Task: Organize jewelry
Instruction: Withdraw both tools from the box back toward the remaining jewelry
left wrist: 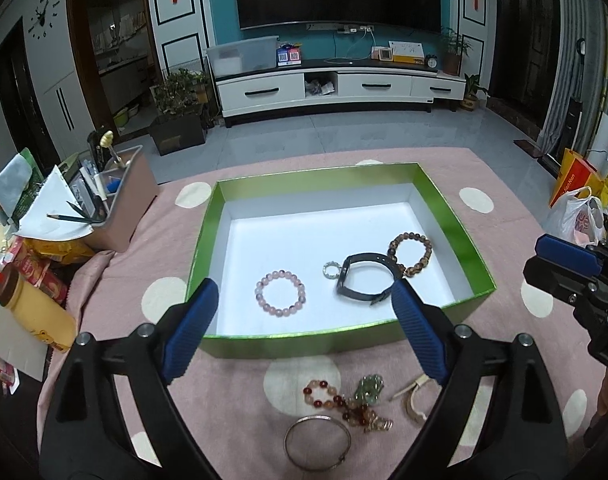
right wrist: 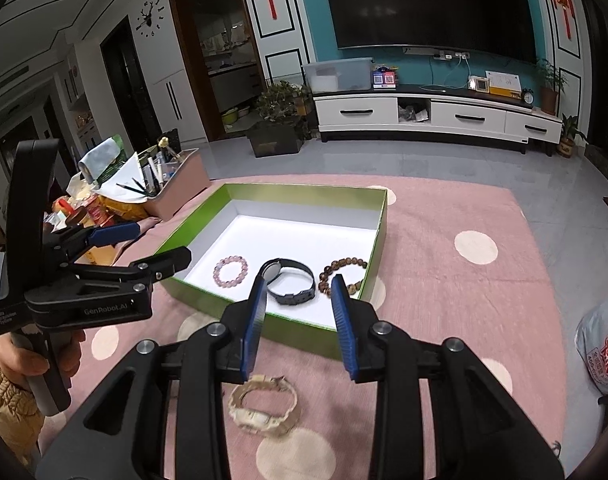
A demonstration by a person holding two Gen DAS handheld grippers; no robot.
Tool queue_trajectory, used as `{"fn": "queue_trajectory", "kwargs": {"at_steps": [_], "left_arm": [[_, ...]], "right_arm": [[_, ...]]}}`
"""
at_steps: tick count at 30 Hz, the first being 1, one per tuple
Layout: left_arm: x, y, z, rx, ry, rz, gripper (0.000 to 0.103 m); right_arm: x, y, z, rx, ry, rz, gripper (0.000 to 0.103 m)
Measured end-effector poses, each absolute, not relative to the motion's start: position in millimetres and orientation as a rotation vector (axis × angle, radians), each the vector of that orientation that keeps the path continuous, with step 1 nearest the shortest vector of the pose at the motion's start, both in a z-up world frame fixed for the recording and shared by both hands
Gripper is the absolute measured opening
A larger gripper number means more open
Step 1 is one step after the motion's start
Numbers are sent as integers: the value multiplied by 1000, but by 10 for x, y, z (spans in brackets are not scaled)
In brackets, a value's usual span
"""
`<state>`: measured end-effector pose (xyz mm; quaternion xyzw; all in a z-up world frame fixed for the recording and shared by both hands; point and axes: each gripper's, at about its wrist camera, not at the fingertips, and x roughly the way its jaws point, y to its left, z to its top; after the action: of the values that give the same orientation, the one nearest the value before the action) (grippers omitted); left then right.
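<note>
A green box [left wrist: 459,236] with a white floor sits on the pink dotted cloth [left wrist: 232,400]. In it lie a pink bead bracelet [left wrist: 280,293], a small ring [left wrist: 332,270], a black watch [left wrist: 365,280] and a brown bead bracelet [left wrist: 409,254]. On the cloth in front lie a red bead bracelet [left wrist: 323,394], a green trinket [left wrist: 368,389], a cream watch [right wrist: 264,406] and a silver bangle [left wrist: 317,442]. My left gripper [left wrist: 302,285] stands wide open above the box's near wall, holding nothing. My right gripper [right wrist: 299,282] has its jaws partly apart, empty, above the cream watch.
A pink organiser [left wrist: 122,200] with pens, snack packs and a yellow bottle [left wrist: 36,312] crowd the table's left side. A plastic bag [right wrist: 601,344] lies at the right. A hand [right wrist: 20,360] holds the left gripper's handle. Beyond the table is grey floor.
</note>
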<state>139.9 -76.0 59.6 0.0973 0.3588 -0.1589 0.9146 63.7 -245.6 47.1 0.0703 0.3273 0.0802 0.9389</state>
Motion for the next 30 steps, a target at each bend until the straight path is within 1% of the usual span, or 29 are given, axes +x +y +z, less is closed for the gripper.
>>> {"fn": "queue_trajectory", "kwargs": {"at_steps": [5, 22, 24, 25, 26, 30], "left_arm": [[1228, -704, 670, 211, 713, -326, 92], [758, -560, 751, 214, 682, -338, 96], [695, -555, 736, 213, 681, -341, 96], [662, -547, 727, 211, 680, -343, 96], [643, -547, 719, 210, 682, -344, 97], [568, -542, 678, 202, 695, -351, 97]], "right_arm": [[497, -2399, 478, 135, 674, 169, 34], [189, -2316, 414, 150, 688, 181, 35], [142, -2302, 398, 152, 690, 185, 36], [125, -2295, 394, 152, 690, 184, 40], [99, -2286, 385, 150, 689, 184, 41], [43, -2274, 346, 154, 696, 188, 41]]}}
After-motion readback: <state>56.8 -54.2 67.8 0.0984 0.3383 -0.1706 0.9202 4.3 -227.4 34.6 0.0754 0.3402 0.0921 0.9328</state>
